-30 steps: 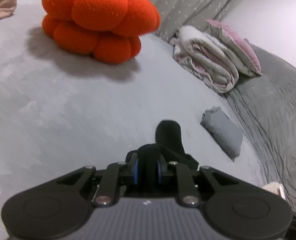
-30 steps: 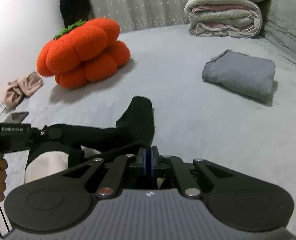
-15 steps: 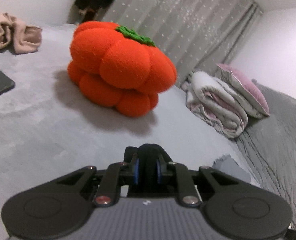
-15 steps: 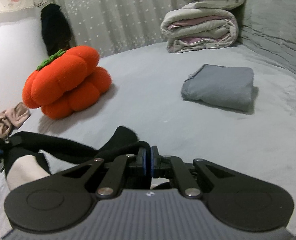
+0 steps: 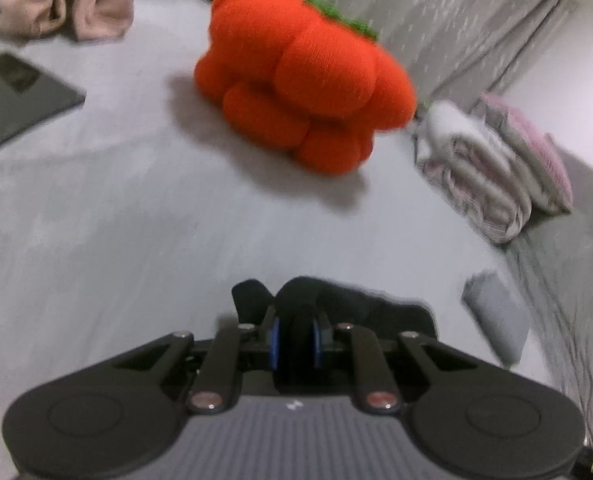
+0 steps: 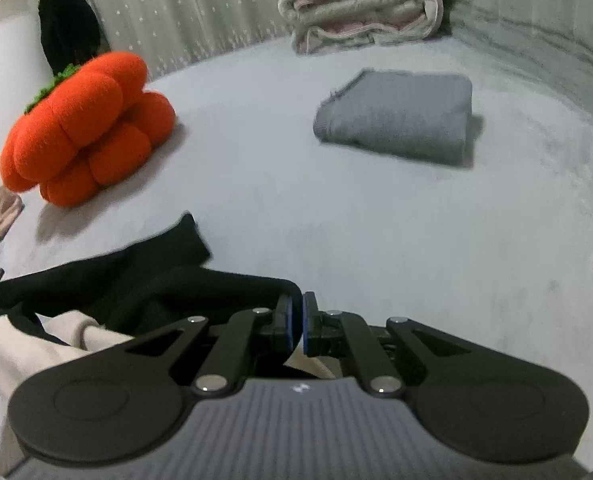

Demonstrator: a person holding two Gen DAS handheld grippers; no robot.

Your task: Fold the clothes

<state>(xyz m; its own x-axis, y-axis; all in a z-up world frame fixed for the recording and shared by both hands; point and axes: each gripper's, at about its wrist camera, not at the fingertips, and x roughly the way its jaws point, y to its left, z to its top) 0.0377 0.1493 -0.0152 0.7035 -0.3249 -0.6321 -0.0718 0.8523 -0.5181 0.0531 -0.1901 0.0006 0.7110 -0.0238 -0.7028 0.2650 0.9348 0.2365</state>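
A black garment with a cream lining (image 6: 108, 280) hangs between my two grippers over a grey bed (image 6: 336, 220). My left gripper (image 5: 295, 336) is shut on a thick fold of the black garment (image 5: 376, 304). My right gripper (image 6: 295, 326) is shut on a thin edge of the same garment, which trails off to the left. A folded grey garment (image 6: 396, 120) lies on the bed ahead of the right gripper; it also shows in the left wrist view (image 5: 496, 316) at the right.
An orange pumpkin plush (image 5: 304, 92) (image 6: 84, 128) sits on the bed. A rolled blanket (image 6: 360, 4) and a pink pillow (image 5: 532, 152) lie at the back. A beige cloth (image 5: 60, 8) and a dark tablet (image 5: 12, 100) lie at far left.
Both grippers have tipped down and moved closer to the bed, still holding the black garment. The folded grey garment looks nearer in the right view.
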